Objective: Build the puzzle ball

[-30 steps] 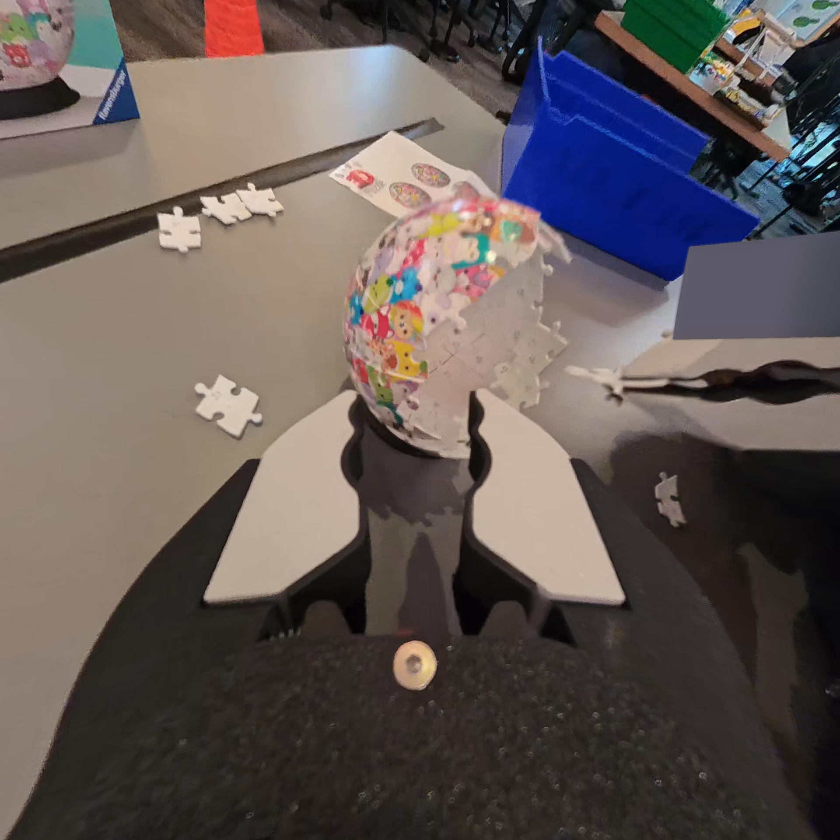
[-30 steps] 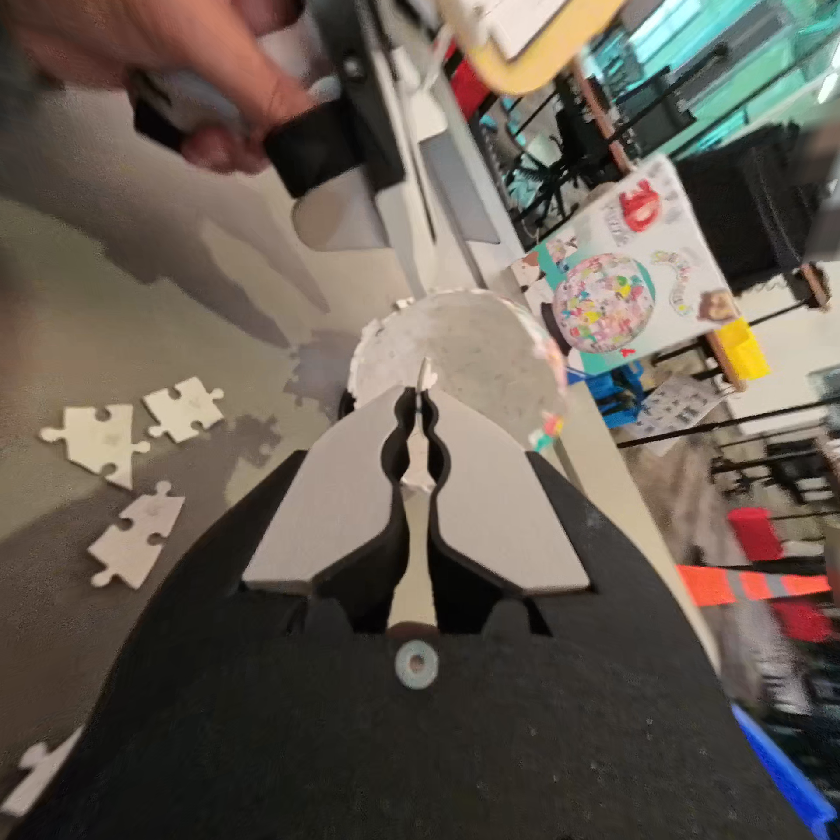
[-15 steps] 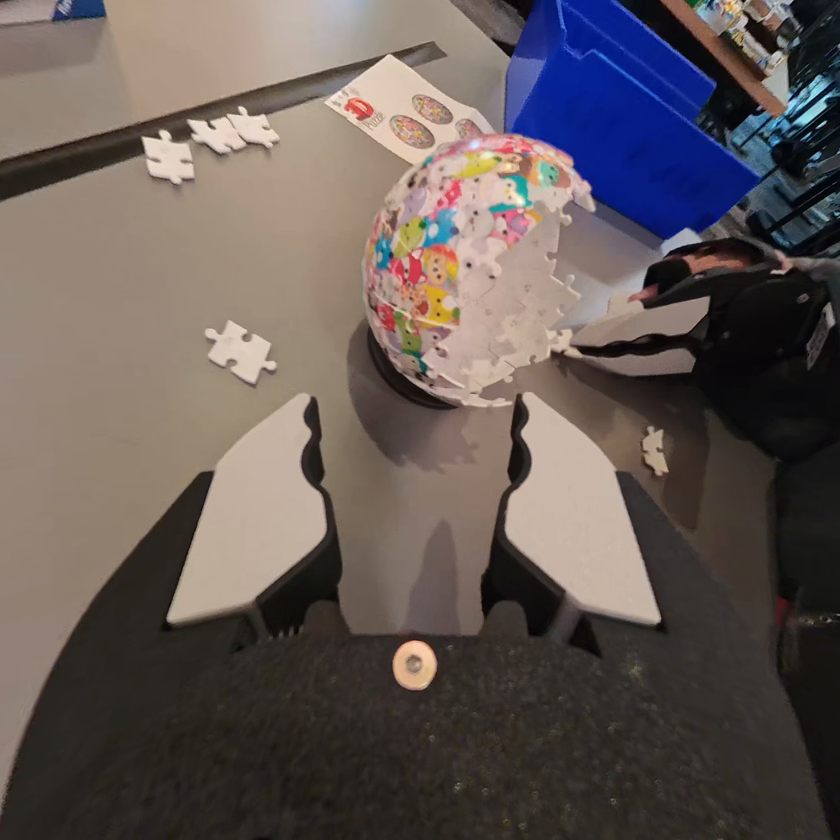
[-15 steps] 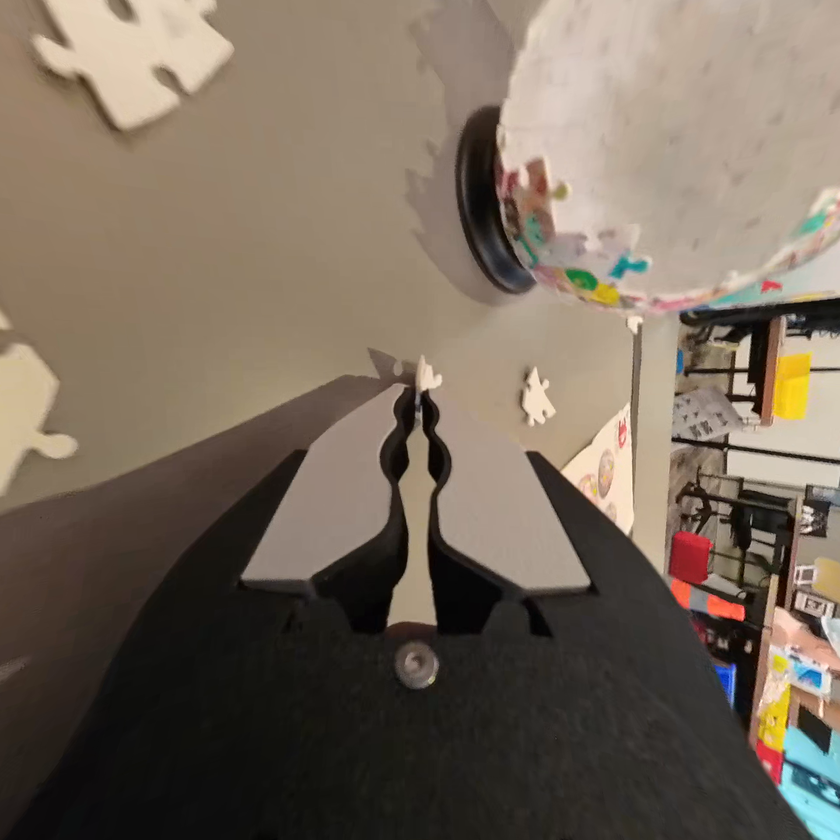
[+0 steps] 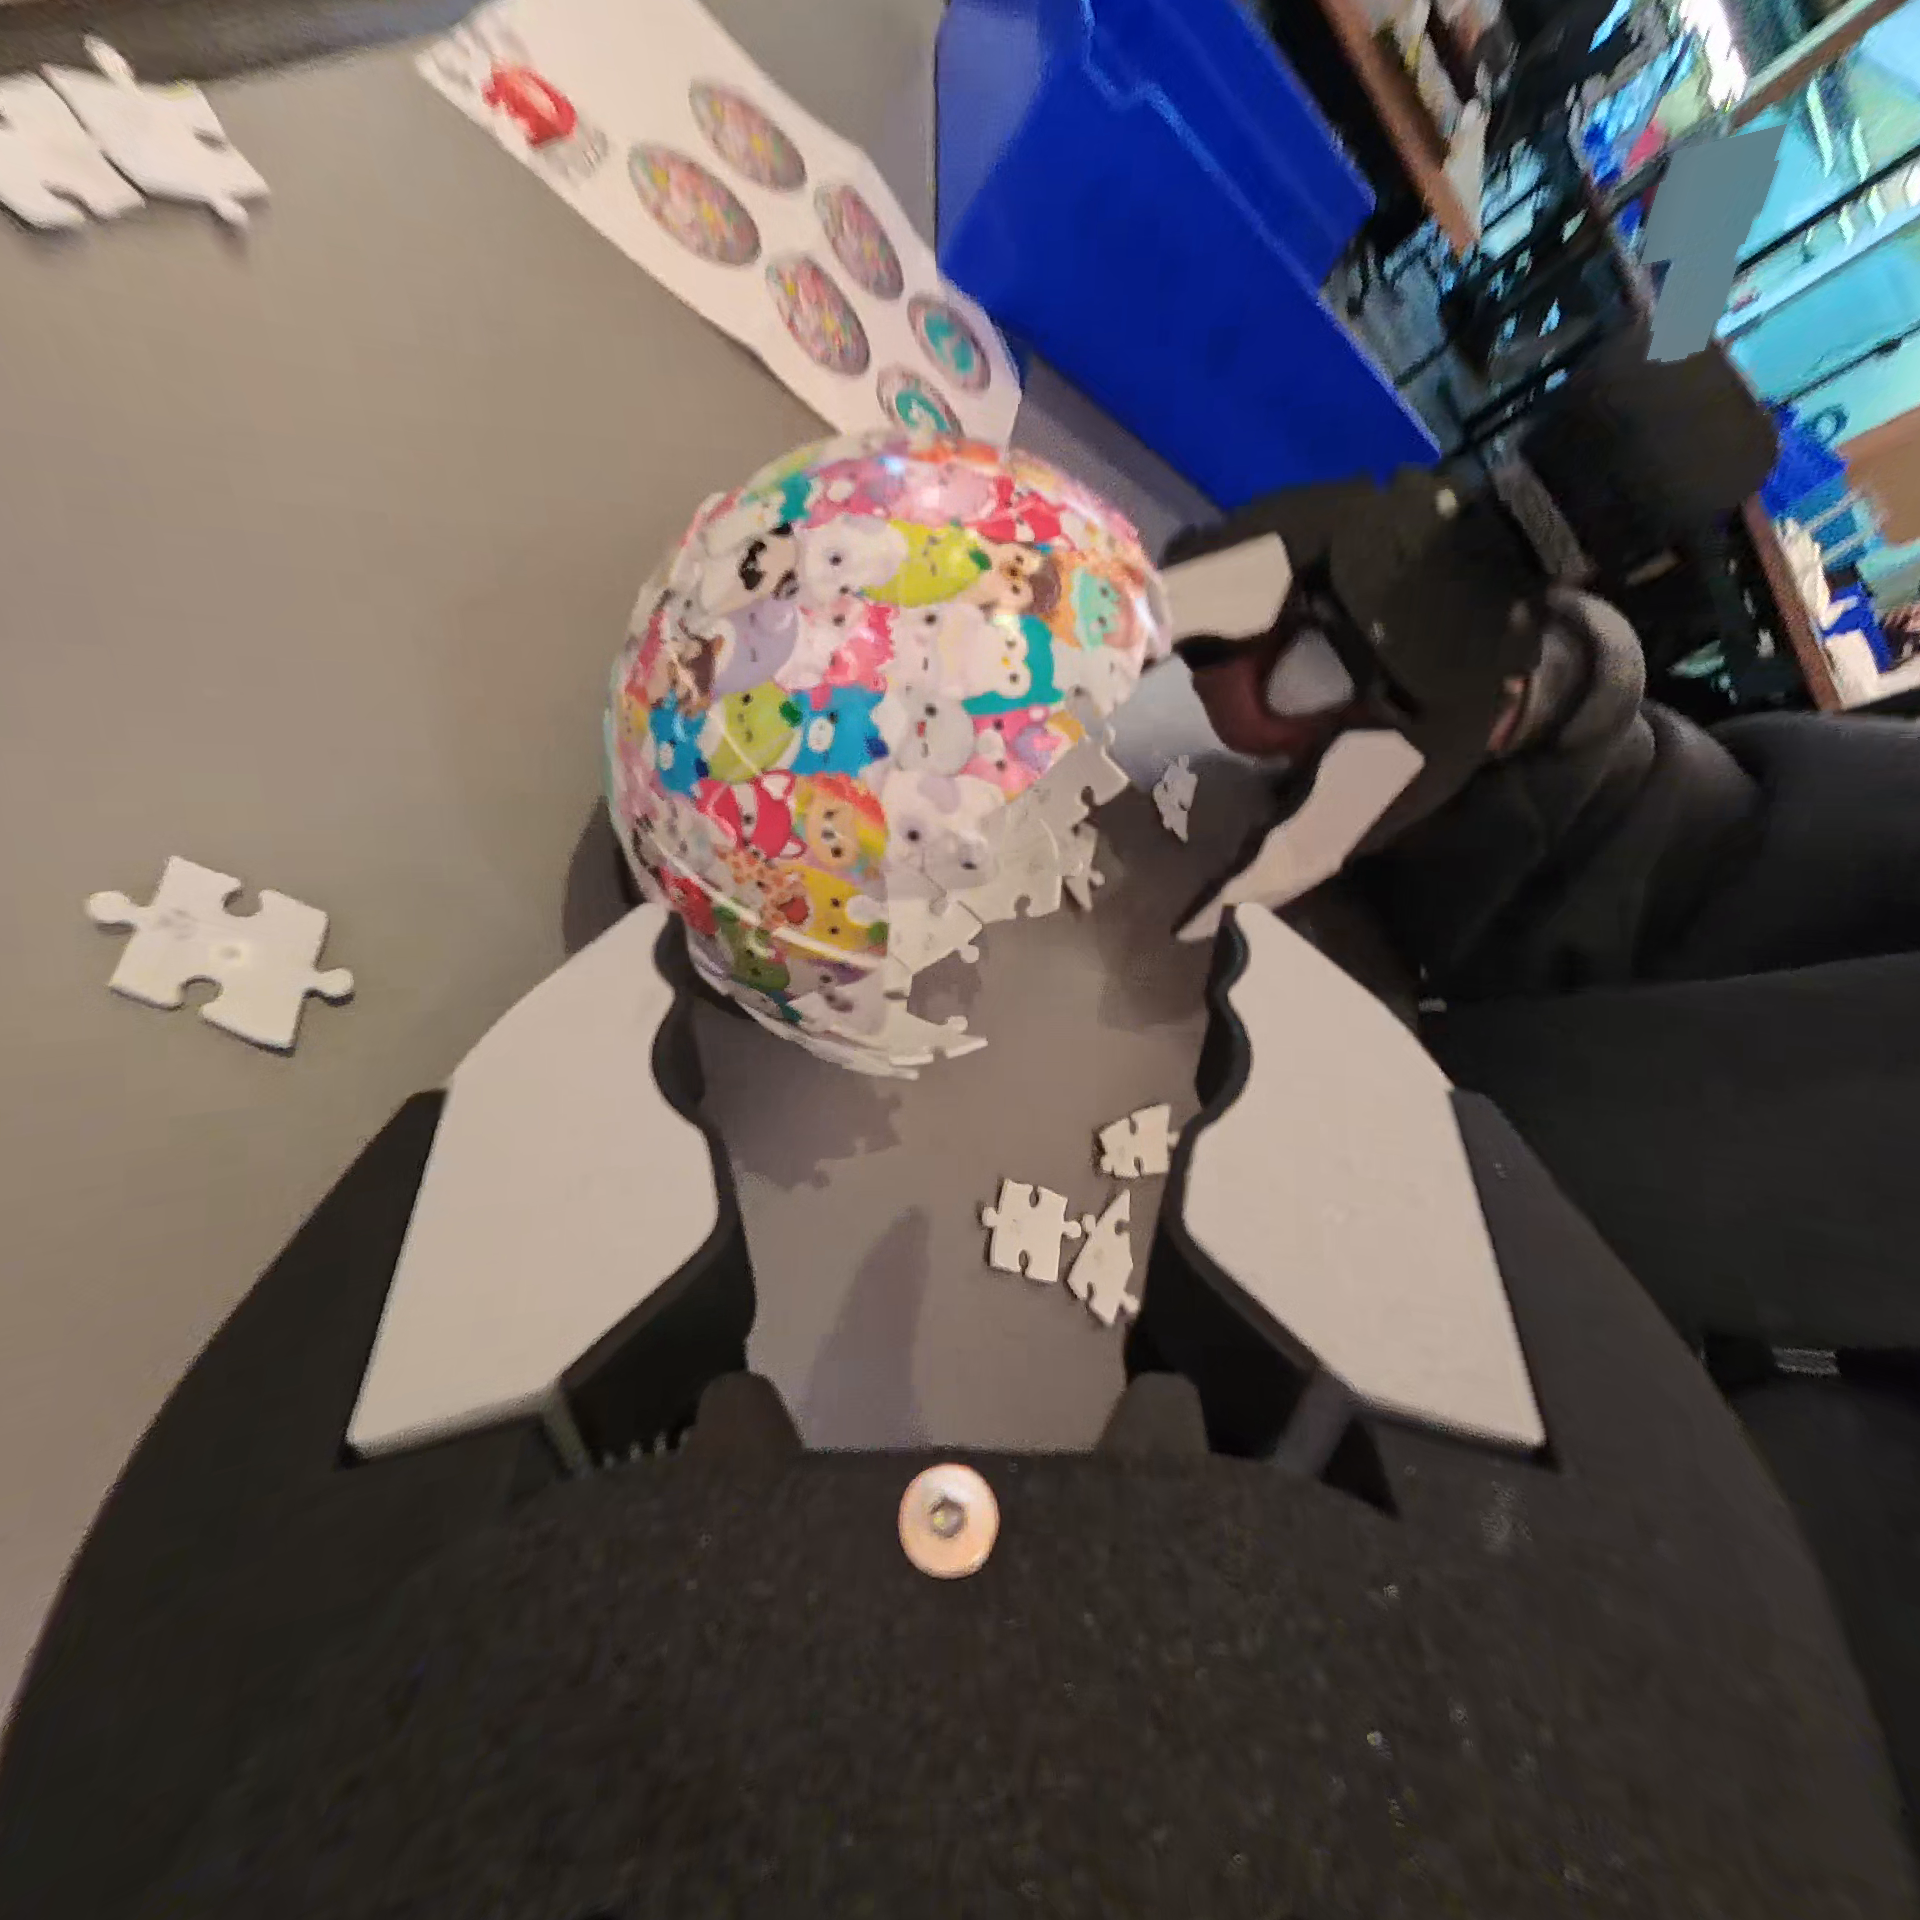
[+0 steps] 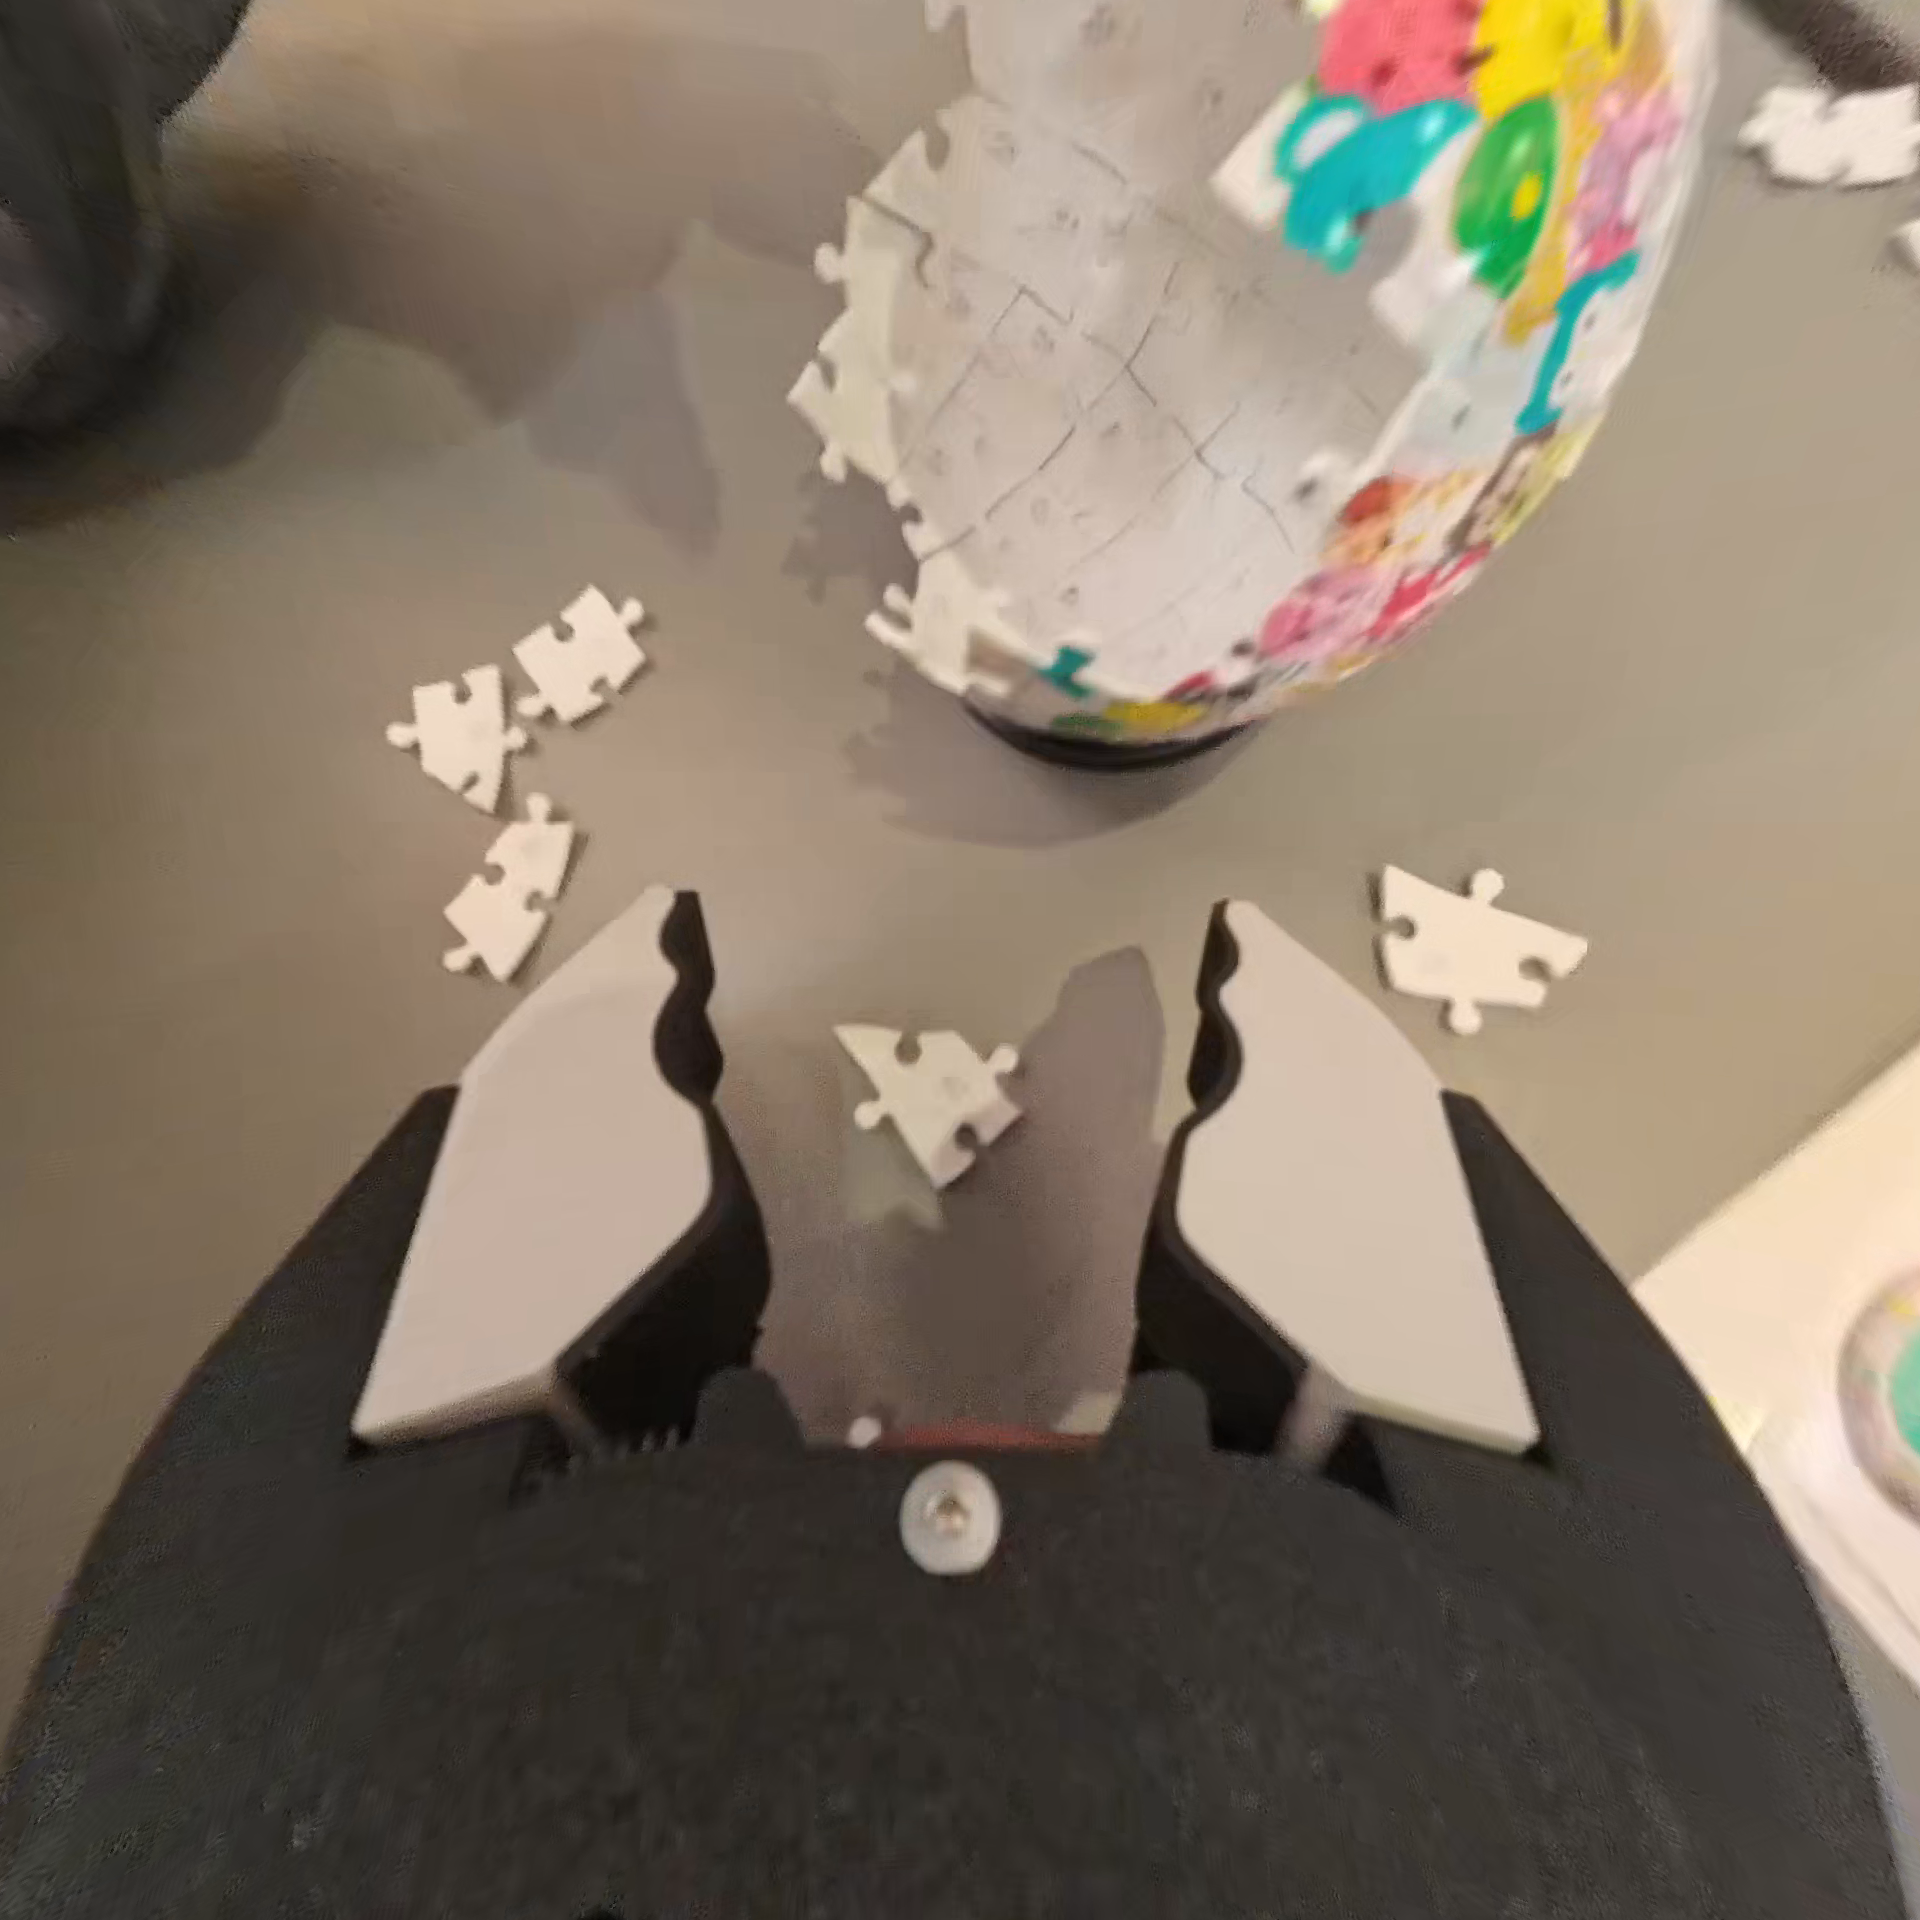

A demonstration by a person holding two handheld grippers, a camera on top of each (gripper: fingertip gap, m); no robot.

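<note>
my right gripper [image 6: 945, 935], which pinched a small white piece half a second ago, now has its jaws wide over a white wedge-shaped puzzle piece [image 6: 935, 1091] on the grey desk [image 6: 208, 935]. left gripper [image 5: 940, 966] jaws wide, low-centre. the half-built colourful puzzle ball [image 5: 883, 748] sits mid-frame, unfinished.

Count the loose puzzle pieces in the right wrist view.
6 loose pieces: three clustered left of the right gripper, one between its fingers, one right of it, one blurred past the puzzle ball. More may be hidden.
</note>
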